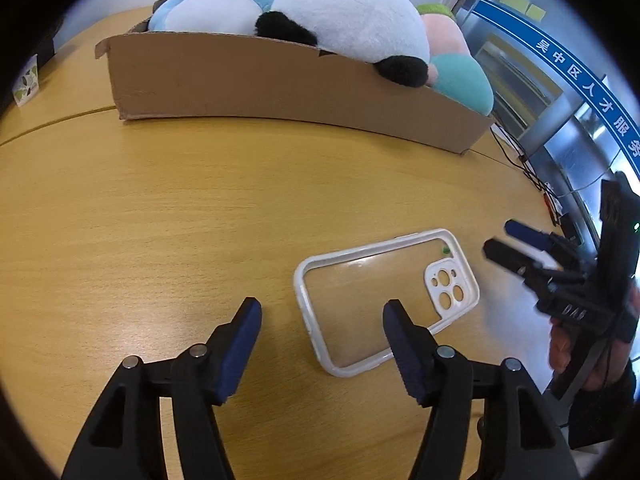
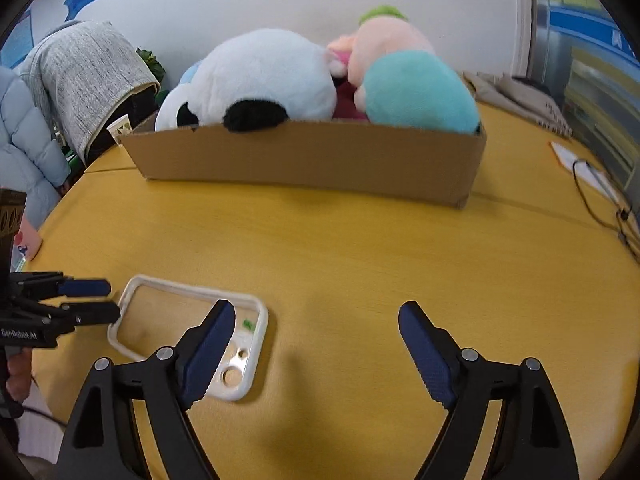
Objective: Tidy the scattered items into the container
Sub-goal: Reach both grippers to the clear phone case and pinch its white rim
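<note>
Cardboard box [image 2: 308, 160] brims with plush toys [image 2: 264, 76]; both grippers' fingers [image 1: 404, 344] spread, grasping nothing.

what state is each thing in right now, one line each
phone case: flat on the table, outside the box, not gripped
cardboard box: open-topped, full of plush toys
panda plush: in the box, bulging above its rim
left gripper: open, empty
right gripper: open, empty

Box: the open brown cardboard box [image 2: 308, 160] sits at twelve o'clock on the yellow wooden table [image 2: 360, 248].
Toys: white-and-black panda plush [image 2: 256, 76] lies inside it.
Case: clear white-rimmed phone case [image 1: 384, 300] lies flat on the table at six o'clock of the box.
</note>
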`<control>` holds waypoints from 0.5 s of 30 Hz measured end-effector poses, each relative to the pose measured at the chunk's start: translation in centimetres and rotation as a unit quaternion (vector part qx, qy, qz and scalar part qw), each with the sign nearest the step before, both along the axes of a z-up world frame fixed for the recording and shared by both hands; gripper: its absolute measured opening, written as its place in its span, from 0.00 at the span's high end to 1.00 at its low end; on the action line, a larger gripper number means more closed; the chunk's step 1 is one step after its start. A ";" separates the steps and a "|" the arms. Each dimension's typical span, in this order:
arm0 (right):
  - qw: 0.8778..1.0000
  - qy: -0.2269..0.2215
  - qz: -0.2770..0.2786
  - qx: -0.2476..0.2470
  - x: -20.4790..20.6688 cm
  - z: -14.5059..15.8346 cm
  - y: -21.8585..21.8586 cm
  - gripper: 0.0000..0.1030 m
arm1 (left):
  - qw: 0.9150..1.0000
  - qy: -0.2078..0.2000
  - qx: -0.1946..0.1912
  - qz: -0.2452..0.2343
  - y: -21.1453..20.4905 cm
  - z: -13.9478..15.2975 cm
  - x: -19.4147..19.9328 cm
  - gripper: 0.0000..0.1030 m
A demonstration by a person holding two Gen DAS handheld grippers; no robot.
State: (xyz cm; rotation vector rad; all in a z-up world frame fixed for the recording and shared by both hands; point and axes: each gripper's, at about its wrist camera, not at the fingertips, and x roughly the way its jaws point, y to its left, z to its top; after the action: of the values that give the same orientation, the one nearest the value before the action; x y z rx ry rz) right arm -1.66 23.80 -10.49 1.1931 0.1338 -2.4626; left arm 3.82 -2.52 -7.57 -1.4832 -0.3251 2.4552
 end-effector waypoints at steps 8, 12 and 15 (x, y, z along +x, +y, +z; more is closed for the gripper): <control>0.999 -0.017 0.003 0.040 1.0 -2.5 -1.2 0.30 | 0.998 -0.001 -0.057 -0.002 2.3 -0.4 -0.8 0.79; 0.999 -0.015 0.021 0.035 1.3 -2.1 -1.7 0.65 | 0.999 -0.004 -0.051 0.008 1.8 -0.5 -0.8 0.88; 0.998 -0.015 0.037 0.038 1.7 -1.9 -2.4 0.82 | 0.999 -0.006 -0.045 0.010 1.5 -0.6 -0.8 0.89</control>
State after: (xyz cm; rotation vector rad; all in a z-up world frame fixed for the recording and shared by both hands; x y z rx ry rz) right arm 0.07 21.45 -12.36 1.2325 0.2599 -2.3934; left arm 3.05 -1.04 -8.13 -1.5381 -0.2366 2.5089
